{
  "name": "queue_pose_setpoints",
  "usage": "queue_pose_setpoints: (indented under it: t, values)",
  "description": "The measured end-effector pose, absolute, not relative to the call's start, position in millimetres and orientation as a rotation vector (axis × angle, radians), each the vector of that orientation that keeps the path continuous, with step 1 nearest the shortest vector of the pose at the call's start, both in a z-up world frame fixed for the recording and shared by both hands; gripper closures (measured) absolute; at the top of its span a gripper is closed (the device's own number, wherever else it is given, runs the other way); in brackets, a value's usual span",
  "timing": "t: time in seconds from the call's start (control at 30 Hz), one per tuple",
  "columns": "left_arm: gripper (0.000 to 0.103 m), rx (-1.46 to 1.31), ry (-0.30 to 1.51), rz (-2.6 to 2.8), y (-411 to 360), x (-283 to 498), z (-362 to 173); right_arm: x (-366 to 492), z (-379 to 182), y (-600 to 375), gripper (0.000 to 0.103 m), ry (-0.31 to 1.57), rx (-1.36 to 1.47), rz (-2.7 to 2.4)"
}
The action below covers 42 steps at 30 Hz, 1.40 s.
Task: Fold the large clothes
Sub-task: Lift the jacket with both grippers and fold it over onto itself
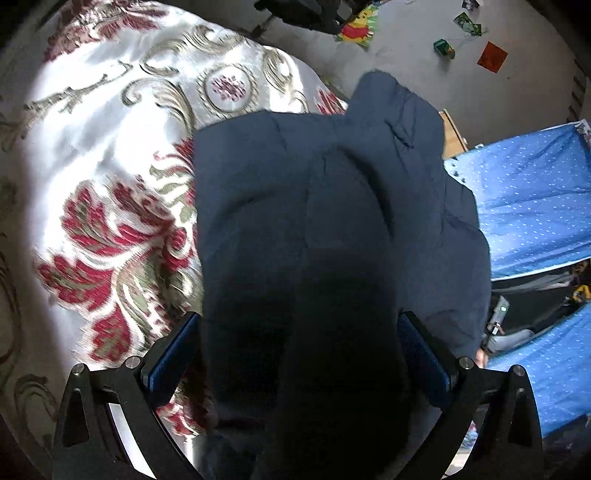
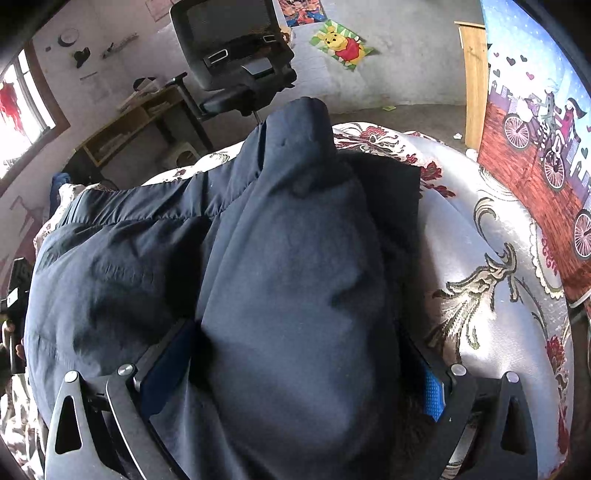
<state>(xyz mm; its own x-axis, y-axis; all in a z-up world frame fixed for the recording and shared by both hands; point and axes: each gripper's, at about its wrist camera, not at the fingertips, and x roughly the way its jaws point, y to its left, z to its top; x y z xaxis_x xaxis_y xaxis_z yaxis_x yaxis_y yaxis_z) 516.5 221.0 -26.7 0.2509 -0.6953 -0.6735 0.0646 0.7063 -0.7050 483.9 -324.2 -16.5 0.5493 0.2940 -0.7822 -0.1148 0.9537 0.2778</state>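
Both the left gripper (image 1: 299, 354) and right gripper (image 2: 295, 365) hold thick folds of the navy garment (image 1: 332, 206) between widely spread fingers. Carry both ends level over the floral bedspread (image 1: 110, 155), then lay edges flush; bulk may slip, I judge.

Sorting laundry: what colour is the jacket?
Dark navy jacket, clearest in the right wrist view.

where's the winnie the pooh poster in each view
Left wrist view: the pooh poster sits at the top edge, right of centre, above the navy garment.
Right wrist view: the poster is at the top, right of the office chair.
Shared landmark: the floral bedspread under the garment.
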Motion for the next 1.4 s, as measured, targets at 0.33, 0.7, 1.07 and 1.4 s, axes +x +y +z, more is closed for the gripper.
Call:
queue_pose_setpoints:
  t: [0.33, 0.7, 1.07, 1.4]
  values:
    - [0.004, -0.475, 1.171, -0.587, 198.2, 488.4, -2.6, 492.6, -20.9, -331.7, 0.000, 1.052, 0.316, 0.295]
    - [0.058, -0.280, 1.068, -0.446, 167.8, 446.6, 33.5, 478.7, -11.1, -325.9, 0.048, 1.083, 0.427, 0.255]
    - [0.083, -0.229, 0.945, -0.382, 142.8, 414.2, 72.4, 450.7, 81.2, -282.9, 0.085, 0.897, 0.305, 0.288]
    - [0.083, -0.221, 0.879, -0.314, 168.3, 404.0, 111.9, 439.2, 144.5, -229.2, 0.086, 0.778, 0.213, 0.390]
